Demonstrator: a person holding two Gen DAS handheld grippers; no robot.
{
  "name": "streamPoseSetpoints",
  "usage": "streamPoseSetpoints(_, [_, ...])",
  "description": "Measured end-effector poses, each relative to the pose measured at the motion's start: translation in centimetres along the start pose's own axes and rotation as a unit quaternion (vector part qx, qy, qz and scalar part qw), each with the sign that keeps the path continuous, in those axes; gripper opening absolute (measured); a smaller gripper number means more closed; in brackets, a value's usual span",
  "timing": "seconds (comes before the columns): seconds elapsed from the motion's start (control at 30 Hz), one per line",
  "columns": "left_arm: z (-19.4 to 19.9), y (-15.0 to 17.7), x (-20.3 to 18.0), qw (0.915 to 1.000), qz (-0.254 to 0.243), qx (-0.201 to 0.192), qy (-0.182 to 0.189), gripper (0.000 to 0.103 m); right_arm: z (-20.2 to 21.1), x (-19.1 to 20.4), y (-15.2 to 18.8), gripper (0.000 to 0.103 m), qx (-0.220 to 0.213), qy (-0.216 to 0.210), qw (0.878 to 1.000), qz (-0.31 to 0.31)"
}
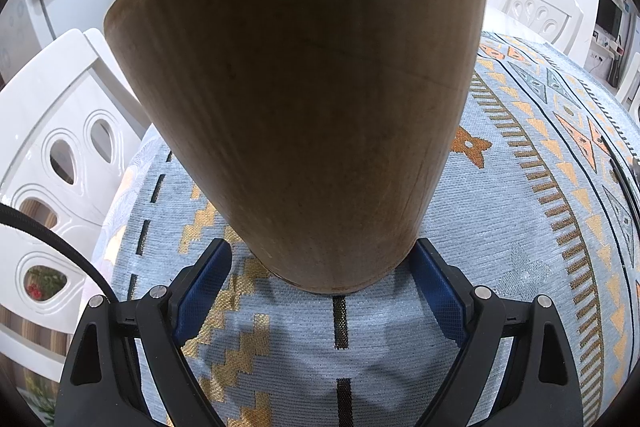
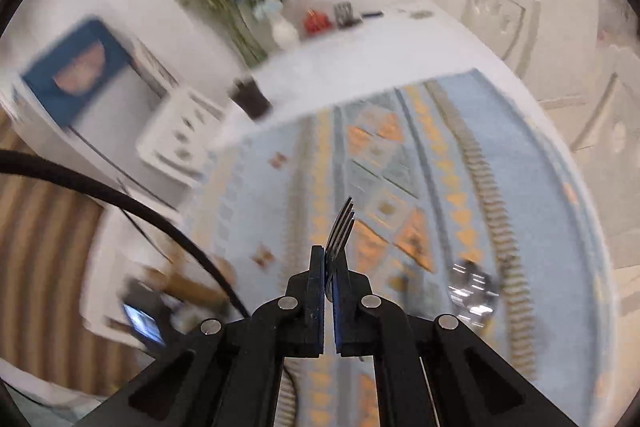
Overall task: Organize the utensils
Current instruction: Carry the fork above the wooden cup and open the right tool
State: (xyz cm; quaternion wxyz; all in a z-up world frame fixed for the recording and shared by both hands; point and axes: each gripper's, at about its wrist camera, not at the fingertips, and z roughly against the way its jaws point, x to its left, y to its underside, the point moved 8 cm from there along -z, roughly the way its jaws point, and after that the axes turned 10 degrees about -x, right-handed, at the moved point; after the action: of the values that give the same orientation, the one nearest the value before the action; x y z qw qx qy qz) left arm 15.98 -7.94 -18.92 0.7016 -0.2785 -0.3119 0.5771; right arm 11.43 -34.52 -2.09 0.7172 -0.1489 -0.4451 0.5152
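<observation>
In the left wrist view my left gripper (image 1: 324, 259) is shut on the base of a tall wooden utensil holder (image 1: 304, 99), which fills most of the frame and stands on the patterned blue tablecloth (image 1: 500, 211). In the right wrist view my right gripper (image 2: 330, 259) is shut on a metal fork (image 2: 340, 227), tines pointing forward, held above the tablecloth (image 2: 460, 131). Shiny metal utensils (image 2: 474, 289) lie blurred on the cloth at the right. The wooden holder (image 2: 192, 287) shows blurred at the lower left.
White chairs stand around the table (image 1: 60, 155) (image 2: 500, 11). A vase of dried flowers (image 2: 240, 7), a dark cup (image 2: 250, 99) and small items stand at the table's far end. A black cable (image 2: 120, 199) crosses the left side.
</observation>
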Motion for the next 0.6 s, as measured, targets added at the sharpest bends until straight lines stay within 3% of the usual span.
streamPoseSetpoints(0.13, [0.0,0.0,0.0,1.0000,0.001,0.000,0.001,0.091,0.0,2.8,-1.2,0.003,-0.010,-0.060,0.998,-0.031])
streamPoseSetpoints(0.6, [0.5,-0.6,-0.3,1.0000,0.002,0.001,0.002,0.091,-1.8,15.7,-4.0,0.003,-0.033,-0.178,0.983,0.037])
